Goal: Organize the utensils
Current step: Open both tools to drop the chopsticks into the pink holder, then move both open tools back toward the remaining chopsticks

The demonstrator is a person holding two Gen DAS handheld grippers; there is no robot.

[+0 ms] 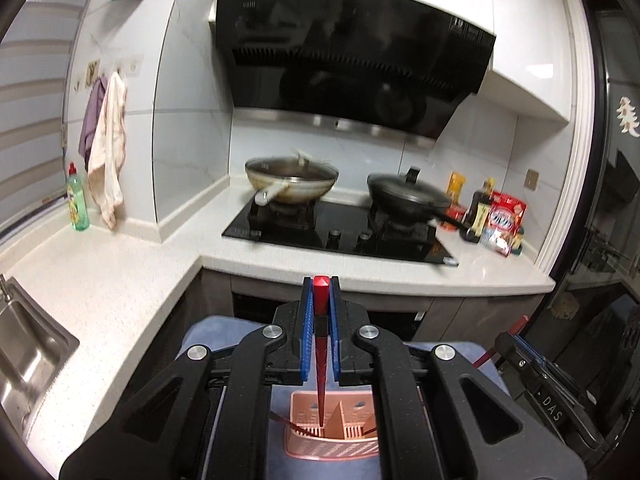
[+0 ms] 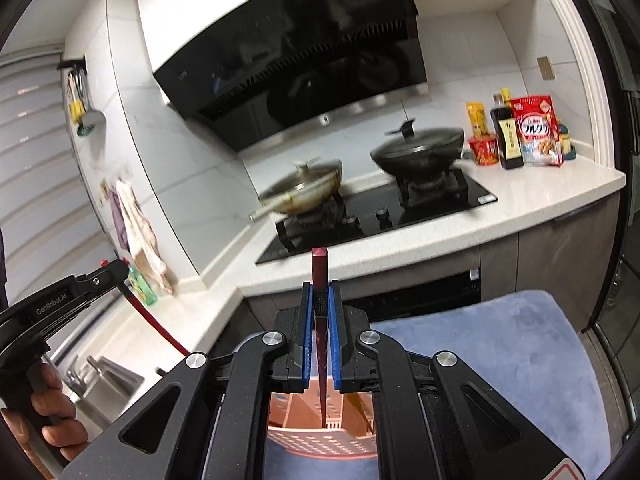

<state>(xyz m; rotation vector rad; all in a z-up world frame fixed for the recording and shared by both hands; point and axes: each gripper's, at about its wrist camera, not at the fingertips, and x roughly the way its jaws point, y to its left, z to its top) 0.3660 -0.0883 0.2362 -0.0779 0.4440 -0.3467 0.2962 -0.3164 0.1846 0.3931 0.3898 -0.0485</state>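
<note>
- Left edge: I see a steel sink (image 1: pixel 28 344) set in the white counter (image 1: pixel 120 280); a green bottle (image 1: pixel 78 204) stands by the wall and two cloths (image 1: pixel 108 152) hang above it.
- Counter turns the corner to a black hob (image 1: pixel 340 232) under a dark hood (image 1: pixel 348 52).
- On the hob: a lidded wok (image 1: pixel 290 182) on the left burner, a black lidded pan (image 1: pixel 408 196) on the right one. Both blurred.
- Right end of the counter: a sauce bottle (image 2: pixel 508 136), a red cereal bag (image 2: pixel 536 132) and small packets, close together.
- Below me a blue mat (image 2: pixel 500 360) with a pink holder (image 1: pixel 334 424) on it, directly under both tools.
- Left gripper (image 1: pixel 321 292): jaws narrow, clamped on a red chopstick (image 1: pixel 320 360); its tip points down into a holder compartment. I cannot tell whether it touches the floor.
- Right gripper (image 2: pixel 320 292): jaws narrow, clamped on a dark chopstick (image 2: pixel 321 340), tip down over the holder grid; contact unclear.
- More sticks lean inside the holder, at its left and right sides.
- Right view, far left: a hand (image 2: pixel 52 412) grips the left tool's handle; nothing stands between the tools and the holder.
</note>
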